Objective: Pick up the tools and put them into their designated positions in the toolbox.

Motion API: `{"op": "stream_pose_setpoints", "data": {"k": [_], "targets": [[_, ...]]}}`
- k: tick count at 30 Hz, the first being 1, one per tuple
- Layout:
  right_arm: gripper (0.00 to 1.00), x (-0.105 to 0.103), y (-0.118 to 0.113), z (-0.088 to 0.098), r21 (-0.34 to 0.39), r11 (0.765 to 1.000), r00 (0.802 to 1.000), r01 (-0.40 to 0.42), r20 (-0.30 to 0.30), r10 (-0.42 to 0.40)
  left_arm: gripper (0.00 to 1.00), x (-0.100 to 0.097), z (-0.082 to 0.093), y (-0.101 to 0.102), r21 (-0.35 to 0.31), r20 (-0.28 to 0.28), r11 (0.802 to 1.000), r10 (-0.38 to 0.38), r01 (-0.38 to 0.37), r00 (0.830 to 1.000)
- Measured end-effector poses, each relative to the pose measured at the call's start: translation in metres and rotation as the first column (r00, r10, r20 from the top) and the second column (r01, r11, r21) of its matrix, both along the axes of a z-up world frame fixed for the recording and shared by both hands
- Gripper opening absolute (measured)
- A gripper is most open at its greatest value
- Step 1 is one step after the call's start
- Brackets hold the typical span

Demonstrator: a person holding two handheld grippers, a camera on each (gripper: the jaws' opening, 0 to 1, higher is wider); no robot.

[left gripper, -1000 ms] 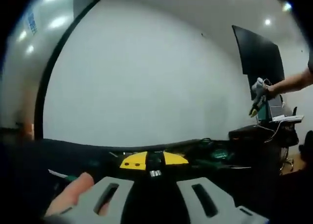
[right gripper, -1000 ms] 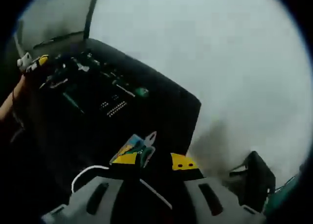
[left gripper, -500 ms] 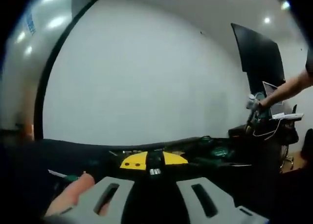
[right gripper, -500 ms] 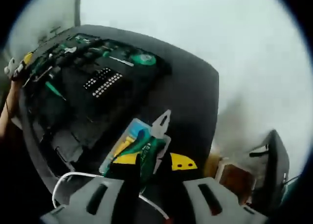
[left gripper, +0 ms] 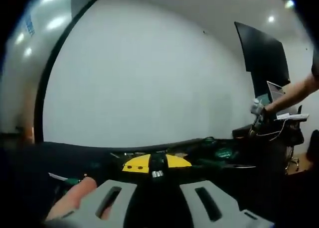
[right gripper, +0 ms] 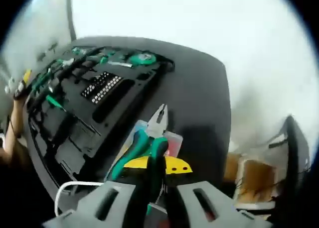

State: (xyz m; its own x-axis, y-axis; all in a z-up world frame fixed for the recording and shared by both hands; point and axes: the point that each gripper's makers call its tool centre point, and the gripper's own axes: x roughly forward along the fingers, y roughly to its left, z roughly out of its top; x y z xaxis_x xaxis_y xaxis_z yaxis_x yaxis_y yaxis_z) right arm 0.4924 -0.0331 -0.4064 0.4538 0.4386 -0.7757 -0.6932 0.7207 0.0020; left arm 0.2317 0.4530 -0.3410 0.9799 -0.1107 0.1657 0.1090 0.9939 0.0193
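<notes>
While the right gripper [right gripper: 149, 198] hangs loose over green-handled pliers [right gripper: 147, 144], they lie beside the toolbox [right gripper: 94, 101]. The left gripper [left gripper: 157, 195] is spread apart, holding nothing.

Pliers [right gripper: 144, 143]: green handles, bare silver metal jaws. They lie on a clear packet [right gripper: 169, 141] showing blue, yellow and red print. Toolbox [right gripper: 89, 103]: black tray, holding green-handled tools, a round green tape measure [right gripper: 143, 58] and a block of silver-white bits [right gripper: 101, 84]. Table [right gripper: 199, 103]: black top. Right gripper [right gripper: 149, 200]: grey jaws with dark slots, yellow plate behind them. Left gripper [left gripper: 154, 200]: grey jaws, yellow plate likewise. Wall [left gripper: 149, 78]: plain white. Wall screen [left gripper: 261, 51]: black.
</notes>
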Motion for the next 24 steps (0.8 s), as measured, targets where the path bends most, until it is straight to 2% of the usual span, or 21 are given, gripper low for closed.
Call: {"op": "stream_pose_setpoints", "data": {"k": [3,6,8,12,14,15,17,19,20,21,22,23,24], "targets": [[0.07,-0.009,0.002,0.004,0.079,0.996,0.998,0.045,-0.056,-0.041,0.12,0.001,0.000,0.001,-0.001,-0.001,1.000,0.000,0.000,1.000],[0.07,0.008,-0.003,0.011,0.111,0.992,0.996,0.061,-0.065,-0.053,0.12,0.001,-0.001,0.001,-0.001,-0.003,1.000,0.001,-0.001,1.000],[0.07,0.006,-0.003,0.013,0.135,0.988,0.995,0.079,-0.074,-0.069,0.12,0.001,-0.001,0.001,-0.001,-0.004,1.000,0.001,-0.001,1.000],[0.07,0.002,0.008,0.016,0.247,0.957,0.979,0.153,-0.168,-0.113,0.12,0.001,-0.001,0.001,-0.002,-0.004,1.000,0.000,0.000,1.000],[0.07,0.004,0.007,0.020,0.288,0.940,0.973,0.186,-0.187,-0.135,0.12,0.001,-0.001,0.001,-0.003,-0.005,1.000,0.000,0.000,1.000],[0.07,0.005,0.006,0.020,0.281,0.943,0.975,0.180,-0.181,-0.132,0.12,0.001,-0.001,0.000,-0.002,-0.005,1.000,0.000,0.000,1.000],[0.07,0.005,0.011,0.021,0.260,0.955,0.985,0.144,-0.131,-0.113,0.12,0.001,-0.001,-0.001,-0.001,-0.007,1.000,0.000,0.000,1.000],[0.06,0.002,0.017,0.023,0.261,0.955,0.987,0.141,-0.107,-0.116,0.12,0.001,-0.001,0.000,0.001,-0.008,1.000,0.000,0.000,1.000],[0.00,0.009,0.016,0.028,0.258,0.957,0.991,0.130,-0.053,-0.120,0.12,0.002,-0.002,0.001,0.001,-0.008,1.000,0.000,0.000,1.000],[0.00,0.017,0.014,0.040,0.269,0.952,0.989,0.145,0.002,-0.151,0.12,0.002,-0.002,0.001,0.001,-0.008,1.000,0.000,0.000,1.000],[0.00,0.014,0.015,0.048,0.255,0.956,0.988,0.148,0.006,-0.154,0.12,0.002,-0.002,0.001,0.000,-0.008,1.000,0.000,0.000,1.000],[0.00,0.016,0.015,0.055,0.222,0.967,0.988,0.126,0.057,-0.142,0.12,0.002,-0.002,0.001,-0.001,-0.008,1.000,-0.001,0.001,1.000],[0.00,0.019,0.015,0.065,0.139,0.990,0.984,0.032,0.170,-0.056,0.12,0.002,-0.002,0.001,-0.001,-0.009,1.000,-0.001,0.001,1.000]]}}
